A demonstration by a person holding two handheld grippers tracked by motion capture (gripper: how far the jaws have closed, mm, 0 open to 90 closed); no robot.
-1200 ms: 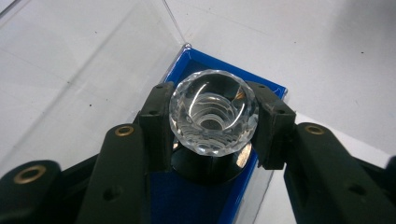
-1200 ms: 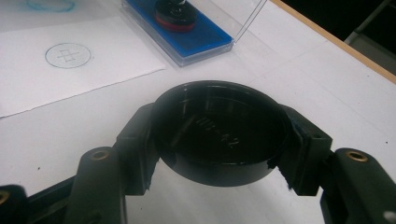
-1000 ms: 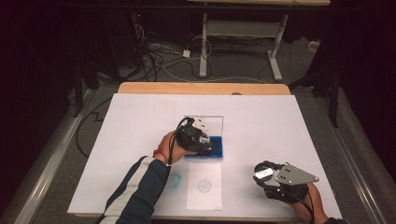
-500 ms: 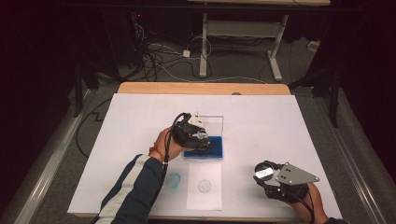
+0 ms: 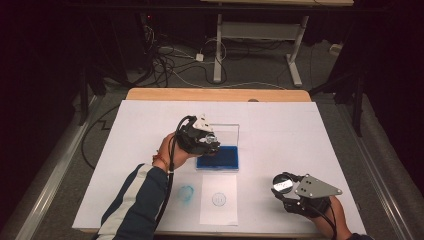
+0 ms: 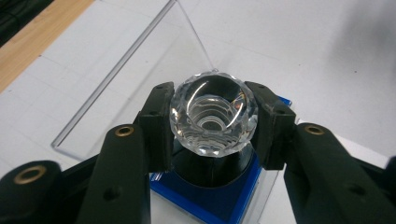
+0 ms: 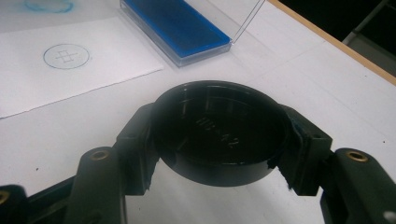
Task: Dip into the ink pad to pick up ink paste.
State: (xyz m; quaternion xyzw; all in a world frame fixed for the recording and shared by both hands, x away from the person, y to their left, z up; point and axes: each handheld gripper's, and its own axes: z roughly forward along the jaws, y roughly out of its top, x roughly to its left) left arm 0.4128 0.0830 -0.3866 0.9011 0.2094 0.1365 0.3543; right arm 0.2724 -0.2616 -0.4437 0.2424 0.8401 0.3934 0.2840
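White paper covers the desk (image 5: pixel 310 130), whose wooden far edge shows beyond it, with cables and desk legs on the dark floor behind. One pair of left tongs (image 6: pixel 212 128) is clamped on the faceted clear handle of a single stamp (image 6: pixel 213 116), a pad on each side of the crystal knob; the stamp's dark body hangs below, just above the blue pad. In the high view the left tongs (image 5: pixel 207 142) hover over the near-left part of the ink pad, around the middle of the desk. One pair of right tongs (image 7: pixel 217 140) is closed on one round black cap (image 7: pixel 219 133), its hollow side turned up, gripped at both sides of its rim. In the high view these right tongs (image 5: pixel 285 190) sit near the near-right corner of the desk, the cap (image 5: pixel 282 184) showing a pale glint.

One ink pad case (image 5: pixel 218 157) lies mid-desk, its blue pad exposed and its one clear lid (image 5: pixel 225 132) standing open on the far side. One small white sheet (image 5: pixel 219 200) lies by the near edge and bears one round blue stamp print (image 5: pixel 218 199). One blue smudge (image 5: pixel 186 193) marks the desk paper just left of the sheet.

The left forearm, in a striped sleeve (image 5: pixel 135 200), reaches in from the near edge, the hand (image 5: pixel 167 152) raised with wrist bent toward the case. The right hand (image 5: pixel 332 210) rests low at the near-right corner.
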